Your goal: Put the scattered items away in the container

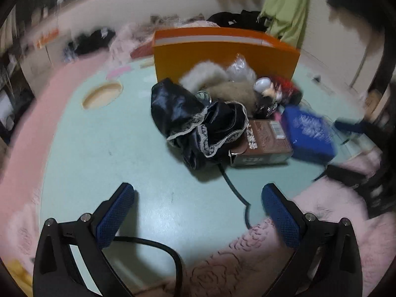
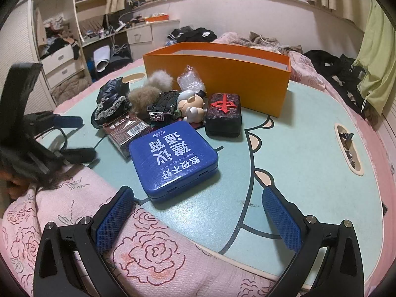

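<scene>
Blue tin (image 2: 174,158) lies nearest; both grippers' jaws gape wide, empty; orange box (image 2: 222,79) behind, seemingly empty.

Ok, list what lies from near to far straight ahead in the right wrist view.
Right hand-held gripper → blue tin → black block with the red character → orange box.
</scene>
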`<state>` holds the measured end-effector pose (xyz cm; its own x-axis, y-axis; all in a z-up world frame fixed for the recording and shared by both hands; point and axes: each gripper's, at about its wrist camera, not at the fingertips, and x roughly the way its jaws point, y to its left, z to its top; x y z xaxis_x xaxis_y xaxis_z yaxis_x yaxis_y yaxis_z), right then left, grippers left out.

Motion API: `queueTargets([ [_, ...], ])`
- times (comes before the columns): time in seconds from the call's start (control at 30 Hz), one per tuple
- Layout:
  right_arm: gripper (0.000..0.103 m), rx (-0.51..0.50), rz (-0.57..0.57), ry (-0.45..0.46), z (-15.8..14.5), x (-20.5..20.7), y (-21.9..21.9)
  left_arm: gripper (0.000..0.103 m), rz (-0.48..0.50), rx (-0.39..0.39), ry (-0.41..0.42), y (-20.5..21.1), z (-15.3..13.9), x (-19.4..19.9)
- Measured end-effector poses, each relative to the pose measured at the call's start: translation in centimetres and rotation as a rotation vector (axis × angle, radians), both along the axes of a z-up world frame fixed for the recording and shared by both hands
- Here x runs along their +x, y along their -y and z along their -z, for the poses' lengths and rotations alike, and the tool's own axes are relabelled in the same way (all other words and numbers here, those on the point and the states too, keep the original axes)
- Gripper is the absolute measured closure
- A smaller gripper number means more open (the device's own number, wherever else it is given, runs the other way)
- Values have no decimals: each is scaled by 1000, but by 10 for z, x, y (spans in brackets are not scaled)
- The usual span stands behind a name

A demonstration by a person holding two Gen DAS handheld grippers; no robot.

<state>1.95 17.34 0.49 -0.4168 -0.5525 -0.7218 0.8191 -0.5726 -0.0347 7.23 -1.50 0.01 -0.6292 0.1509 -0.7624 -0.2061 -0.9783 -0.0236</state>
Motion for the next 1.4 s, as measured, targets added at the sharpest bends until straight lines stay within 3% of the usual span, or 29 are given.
queueTargets([
  [0.4, 0, -1, -1, 1, 1, 0, 0, 0, -16, 22, -49, 6, 6, 7],
  [1.23, 0, 18, 5, -3, 0, 0, 3, 0, -85, 16, -50, 9, 6, 4],
  [1.4, 0, 35, -36, 25, -2, -8, 13, 0, -85, 16, -51, 8, 6, 4],
])
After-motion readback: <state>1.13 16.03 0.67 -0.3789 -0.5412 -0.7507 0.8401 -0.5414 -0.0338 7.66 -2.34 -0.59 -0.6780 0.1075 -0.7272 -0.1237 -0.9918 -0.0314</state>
